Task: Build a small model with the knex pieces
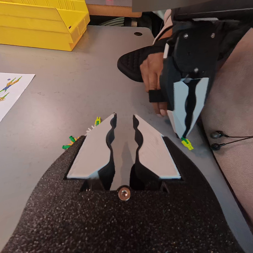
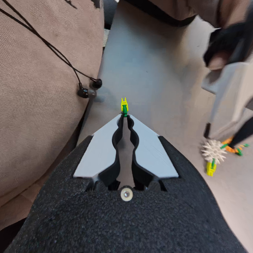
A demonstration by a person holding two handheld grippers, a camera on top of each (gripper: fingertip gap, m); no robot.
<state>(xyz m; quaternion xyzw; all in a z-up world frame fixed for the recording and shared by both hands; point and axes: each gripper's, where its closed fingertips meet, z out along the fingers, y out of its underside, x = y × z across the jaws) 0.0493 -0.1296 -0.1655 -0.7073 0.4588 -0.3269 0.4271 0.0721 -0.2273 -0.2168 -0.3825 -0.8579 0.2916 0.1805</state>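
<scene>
My right gripper (image 2: pixel 124 115) is shut on a short green rod with a yellow clip (image 2: pixel 124 104) on its far end, held low over the grey table (image 2: pixel 150 68). It also shows in the left wrist view (image 1: pixel 182 137), tips down, with the yellow clip (image 1: pixel 187 143) touching the table. My left gripper (image 1: pixel 124 116) is open and empty. Just left of and partly under its left finger lies a small assembly: a white spiky connector (image 2: pixel 213 152), green rods (image 1: pixel 68 143), orange pieces and another yellow clip (image 1: pixel 97 121).
Yellow bins (image 1: pixel 41 23) stand at the back left. A printed sheet (image 1: pixel 12 89) lies at the left edge. A black ribbed pad (image 1: pixel 130 64) lies behind the hand. A person's beige garment (image 1: pixel 232 123) with black earbuds (image 1: pixel 215 139) borders the table's right edge. The grippers' ends are close to 11 centimetres from one another. Measured from the fingertips, the white spiky connector (image 2: pixel 213 152) is 7 centimetres or so from the left gripper and 15 centimetres from the right.
</scene>
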